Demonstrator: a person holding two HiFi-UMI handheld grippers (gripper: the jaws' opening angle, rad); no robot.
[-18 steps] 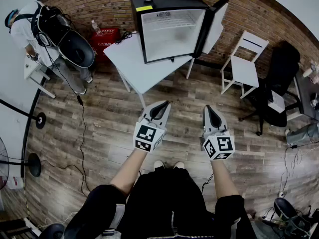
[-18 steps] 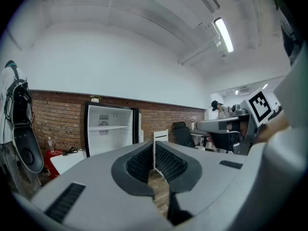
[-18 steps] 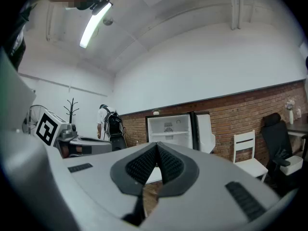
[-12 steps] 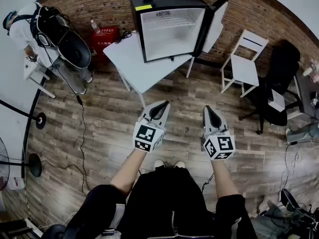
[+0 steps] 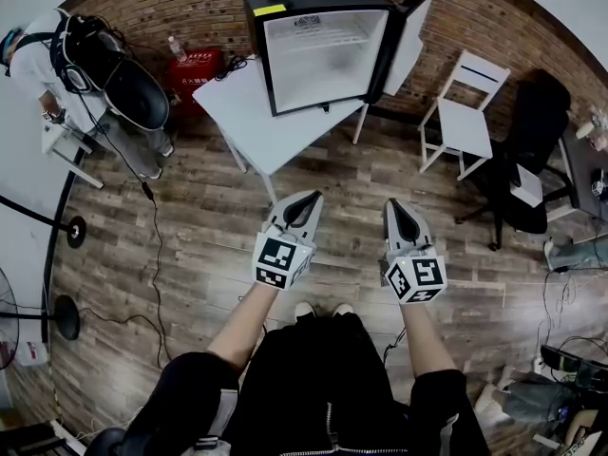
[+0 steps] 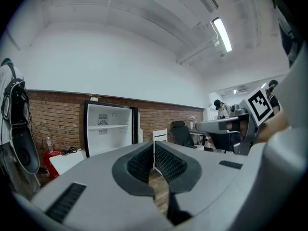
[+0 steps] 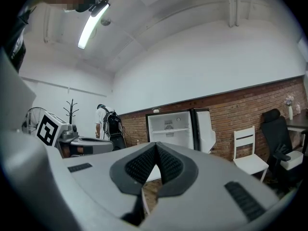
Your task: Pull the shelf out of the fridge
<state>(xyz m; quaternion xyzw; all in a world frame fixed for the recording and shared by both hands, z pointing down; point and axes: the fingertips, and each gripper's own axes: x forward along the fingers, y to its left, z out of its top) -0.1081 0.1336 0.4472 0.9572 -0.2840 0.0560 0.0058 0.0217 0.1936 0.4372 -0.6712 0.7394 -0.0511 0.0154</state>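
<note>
A small black fridge (image 5: 318,41) stands on a white table (image 5: 261,117) at the far side, its door (image 5: 408,46) swung open to the right. Inside, one white shelf (image 5: 323,44) spans the upper part; the same shelf (image 6: 109,126) shows in the left gripper view and the shelf (image 7: 171,130) in the right gripper view. My left gripper (image 5: 306,200) and right gripper (image 5: 397,207) are held side by side over the wooden floor, well short of the table. Both are shut with nothing between the jaws.
A white chair (image 5: 465,117) stands right of the table, a black office chair (image 5: 527,150) further right. A person (image 5: 47,60) with a black bag stands at the far left. Cables run over the floor (image 5: 157,245). A red crate (image 5: 195,69) sits by the brick wall.
The view has shifted slightly, and the fridge and table sit a little higher in the picture. Both grippers keep their place and stay shut.
</note>
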